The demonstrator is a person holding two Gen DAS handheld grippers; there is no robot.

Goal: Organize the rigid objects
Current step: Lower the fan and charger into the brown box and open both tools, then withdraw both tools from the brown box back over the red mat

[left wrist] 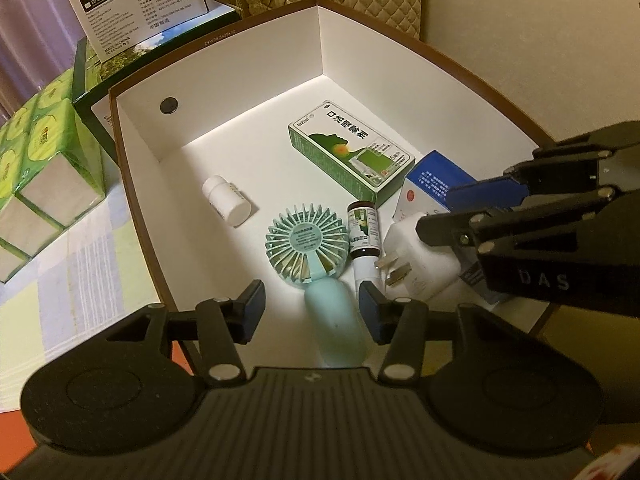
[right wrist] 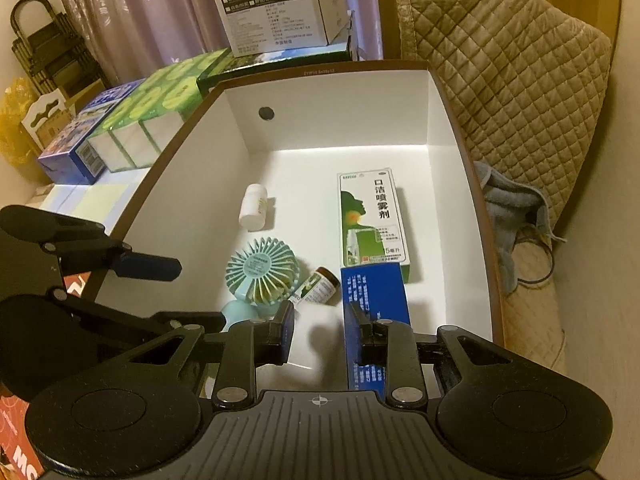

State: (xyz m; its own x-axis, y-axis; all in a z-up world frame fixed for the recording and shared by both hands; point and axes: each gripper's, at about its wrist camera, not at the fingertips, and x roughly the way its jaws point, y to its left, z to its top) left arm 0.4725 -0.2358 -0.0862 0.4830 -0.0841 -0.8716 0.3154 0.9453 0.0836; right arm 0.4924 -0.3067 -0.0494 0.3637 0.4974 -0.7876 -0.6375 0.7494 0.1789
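Observation:
A brown-rimmed white box (left wrist: 240, 100) holds a mint hand fan (left wrist: 306, 244), a white pill bottle (left wrist: 226, 200), a green-and-white carton (left wrist: 352, 148), a small brown spray bottle (left wrist: 362, 236), a blue-and-white box (left wrist: 432, 176) and a white plug charger (left wrist: 416, 268). My left gripper (left wrist: 312, 308) stands open astride the fan's handle, its pads clear of it. My right gripper (right wrist: 322, 330) is shut on the charger (right wrist: 320, 352) at the box's near right. The blue-and-white box (right wrist: 374, 292) lies right behind its right finger. The fan (right wrist: 260, 272) rests just left of that gripper.
Green tissue packs (left wrist: 40, 160) and stacked cartons (left wrist: 140, 4) crowd the box's left and far sides on a pastel checked cloth (left wrist: 80, 280). To the right is a quilted seat (right wrist: 500, 80) with a grey cloth (right wrist: 508, 208) on it. The box's far half holds little.

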